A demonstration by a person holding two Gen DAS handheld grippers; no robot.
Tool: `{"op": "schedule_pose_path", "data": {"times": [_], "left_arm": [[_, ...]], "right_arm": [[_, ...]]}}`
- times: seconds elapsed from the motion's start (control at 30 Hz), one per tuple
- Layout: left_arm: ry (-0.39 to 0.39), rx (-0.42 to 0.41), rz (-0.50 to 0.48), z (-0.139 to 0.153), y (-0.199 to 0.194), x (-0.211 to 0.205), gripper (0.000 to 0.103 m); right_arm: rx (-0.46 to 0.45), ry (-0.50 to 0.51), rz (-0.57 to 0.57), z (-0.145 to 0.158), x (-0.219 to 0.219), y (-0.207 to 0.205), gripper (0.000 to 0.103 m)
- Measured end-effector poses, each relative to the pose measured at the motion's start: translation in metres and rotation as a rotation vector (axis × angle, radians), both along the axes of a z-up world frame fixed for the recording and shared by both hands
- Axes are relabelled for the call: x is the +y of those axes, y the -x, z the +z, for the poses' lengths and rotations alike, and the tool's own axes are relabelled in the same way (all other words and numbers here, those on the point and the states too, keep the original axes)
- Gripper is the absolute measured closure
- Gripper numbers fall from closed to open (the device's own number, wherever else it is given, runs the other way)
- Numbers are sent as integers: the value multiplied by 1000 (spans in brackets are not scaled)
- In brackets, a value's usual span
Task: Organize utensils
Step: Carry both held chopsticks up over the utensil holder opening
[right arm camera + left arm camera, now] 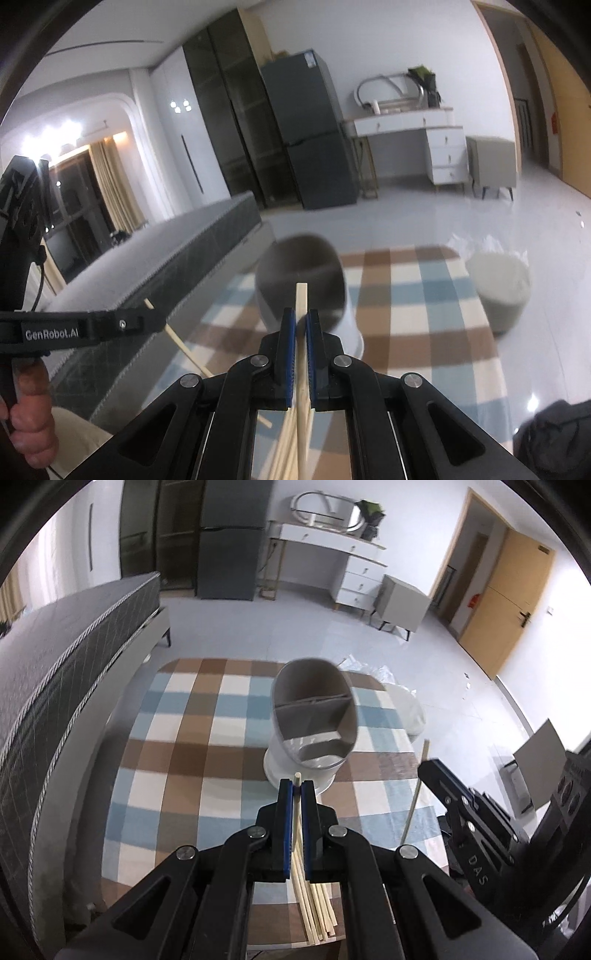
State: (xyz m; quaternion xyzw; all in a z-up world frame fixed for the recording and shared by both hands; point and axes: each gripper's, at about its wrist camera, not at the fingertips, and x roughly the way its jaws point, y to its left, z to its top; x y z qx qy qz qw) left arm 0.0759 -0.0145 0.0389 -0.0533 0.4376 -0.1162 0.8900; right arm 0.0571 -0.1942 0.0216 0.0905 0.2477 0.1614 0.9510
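Your left gripper (296,788) and right gripper (301,319) each clamped one chopstick (297,777); next, the holder (314,716) mid-table.

Two grippers (296,794) (301,325), each pinching one chopstick (296,777) (301,295); one divided holder (314,716); a loose chopstick pile (317,908).

Checked tablecloth (177,738), grey mattress (55,657) beside it, dark fridge (229,561), white dresser (354,572), wooden door (506,602).
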Motion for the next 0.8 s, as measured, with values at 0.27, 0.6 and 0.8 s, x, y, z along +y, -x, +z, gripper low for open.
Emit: {"op": "schedule_pose_path", "data": {"times": [0.27,0.6,0.8], "left_arm": [[29,-58,-44,47,-7,-3,103],[113,-144,-6,95,-56,16,103],[120,-161,22,90,-97,24,103]], "right_arm": [[-175,-18,6,51,-8,-12,98],[-357,-5,71,114,9,-75,98],[-408,-24,59,116,26,-123,98]]}}
